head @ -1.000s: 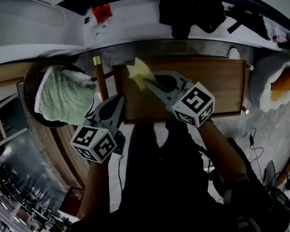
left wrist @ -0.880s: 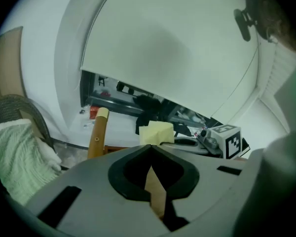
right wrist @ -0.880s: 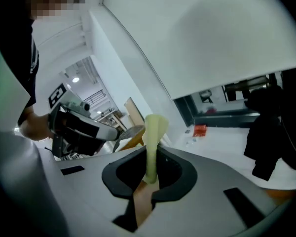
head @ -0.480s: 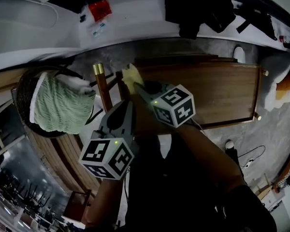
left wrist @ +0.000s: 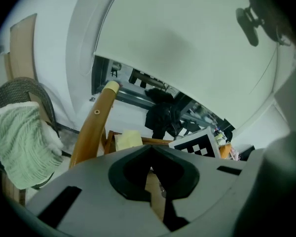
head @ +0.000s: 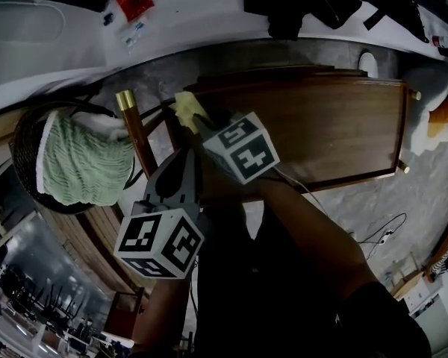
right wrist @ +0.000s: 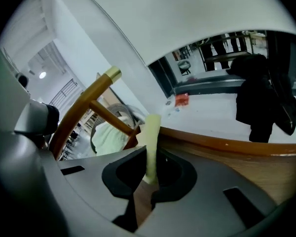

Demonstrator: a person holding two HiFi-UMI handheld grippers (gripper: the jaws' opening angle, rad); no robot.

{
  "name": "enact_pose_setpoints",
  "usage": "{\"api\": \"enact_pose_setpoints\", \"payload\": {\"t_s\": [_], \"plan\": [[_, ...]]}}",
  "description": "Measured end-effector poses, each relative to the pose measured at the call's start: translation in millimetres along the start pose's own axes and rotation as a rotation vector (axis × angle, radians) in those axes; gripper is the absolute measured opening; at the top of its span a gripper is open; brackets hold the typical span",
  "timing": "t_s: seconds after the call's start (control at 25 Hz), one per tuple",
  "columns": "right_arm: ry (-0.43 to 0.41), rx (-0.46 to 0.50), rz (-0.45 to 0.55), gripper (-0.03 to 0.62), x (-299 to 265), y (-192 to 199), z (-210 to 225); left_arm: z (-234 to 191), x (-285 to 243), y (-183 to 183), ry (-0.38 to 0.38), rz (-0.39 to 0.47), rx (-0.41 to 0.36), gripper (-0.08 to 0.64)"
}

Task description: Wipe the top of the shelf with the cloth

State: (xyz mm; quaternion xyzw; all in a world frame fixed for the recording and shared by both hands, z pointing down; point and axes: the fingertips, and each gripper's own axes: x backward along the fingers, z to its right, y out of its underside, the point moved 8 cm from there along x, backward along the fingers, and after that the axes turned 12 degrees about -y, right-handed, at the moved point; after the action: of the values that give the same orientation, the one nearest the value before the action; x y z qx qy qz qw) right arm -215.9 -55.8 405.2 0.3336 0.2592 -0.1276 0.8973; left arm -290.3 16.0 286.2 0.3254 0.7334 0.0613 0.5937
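1. Our right gripper (head: 199,127) is clamped on the yellow cloth (head: 185,109). Its own view shows the jaws pinching the fabric low down, so a loose flap stands up above them. We judge that this low grip leaves free cloth to drag over the wood.
2. The cloth sits at the shelf's (head: 321,125) left end, right at the corner of its top board. The flap pokes just past the shelf's edge. That fits a wiping stroke reaching one end of the top, though we cannot tell how much cloth actually presses on the board.
3. The long stretch of the shelf's top to the right of the cloth is bare wood, so most of the surface lies open for a pass.
4. Our left gripper (head: 184,162) hangs off the shelf's left front corner, below the cloth. Its jaws are drawn together with nothing between them. We read it as parked there, out of the wiping path.
5. A wooden post (head: 134,129) with a brass cap rises just beyond the shelf's left end. Farther left of the shelf is a dark basket (head: 30,125) holding a green towel (head: 86,162). The post stands close to the cloth, so a stroke running past the shelf's corner could snag on it.
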Motion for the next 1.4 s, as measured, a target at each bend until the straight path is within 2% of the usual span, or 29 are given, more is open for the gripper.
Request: {"api": "enact_pose_setpoints", "payload": {"t_s": [0.24,0.68,1.08,1.4], "plan": [[0.037,-0.004,-0.032,0.041,13,4,11,11,-18,6,-0.033,0.014,-0.008,0.008],[0.109,-0.019,-0.011,0.041,64,16,37,38,-68,32,-0.060,-0.039,-0.072,0.008],[0.160,-0.041,0.024,0.041,110,26,64,82,-101,36,-0.042,-0.052,-0.109,0.008],[0.216,-0.059,0.044,0.041,159,36,93,128,-124,46,-0.024,-0.063,-0.167,0.008]]}}
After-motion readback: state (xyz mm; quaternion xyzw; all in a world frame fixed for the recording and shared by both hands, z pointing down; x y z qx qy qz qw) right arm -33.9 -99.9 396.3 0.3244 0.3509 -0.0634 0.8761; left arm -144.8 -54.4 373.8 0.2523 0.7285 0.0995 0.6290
